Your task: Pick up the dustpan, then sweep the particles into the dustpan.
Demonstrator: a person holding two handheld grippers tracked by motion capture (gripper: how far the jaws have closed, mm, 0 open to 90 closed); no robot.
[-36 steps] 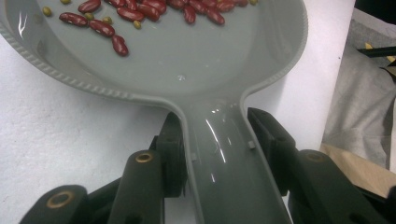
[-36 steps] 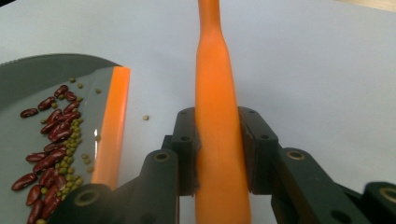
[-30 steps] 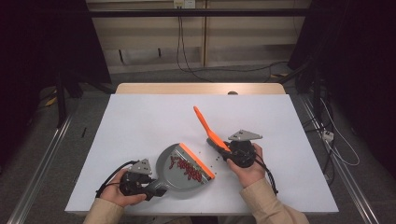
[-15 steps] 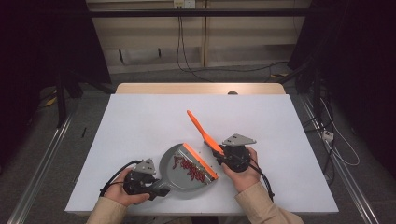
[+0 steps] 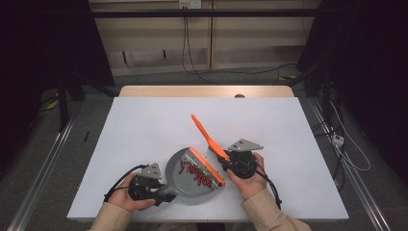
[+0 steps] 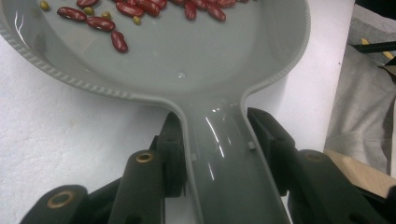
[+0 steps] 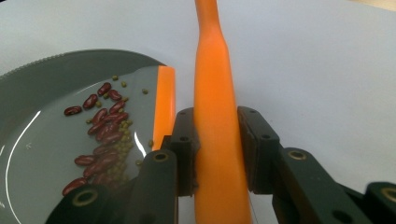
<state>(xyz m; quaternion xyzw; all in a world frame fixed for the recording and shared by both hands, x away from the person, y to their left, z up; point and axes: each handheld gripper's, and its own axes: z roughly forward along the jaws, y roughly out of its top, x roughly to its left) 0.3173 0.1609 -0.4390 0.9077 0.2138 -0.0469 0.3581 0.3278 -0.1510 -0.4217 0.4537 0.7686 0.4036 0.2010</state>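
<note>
The dustpan (image 5: 190, 180) lies flat on the white table (image 5: 144, 125), near its front edge, at about 6 o'clock from the table's middle in the high view. Its long axis runs from the handle at roughly 8 o'clock to the orange lip (image 5: 207, 165) at roughly 2 o'clock, so the mouth points up and to the right. Red beans (image 5: 195, 173) and a few small greenish ones lie in the pan, close behind the lip.

The left gripper (image 5: 163, 192) has its jaws partly closed, and in the left gripper view both pads press the sides of the grey handle (image 6: 224, 158).

The orange brush handle (image 5: 207, 137) stands just beyond the lip, its free end pointing toward 11 o'clock and its lower end toward 5 o'clock. The right gripper (image 5: 226, 161) is clamped on that handle near its lower end; in the right gripper view the pads squeeze it from both sides.
</note>
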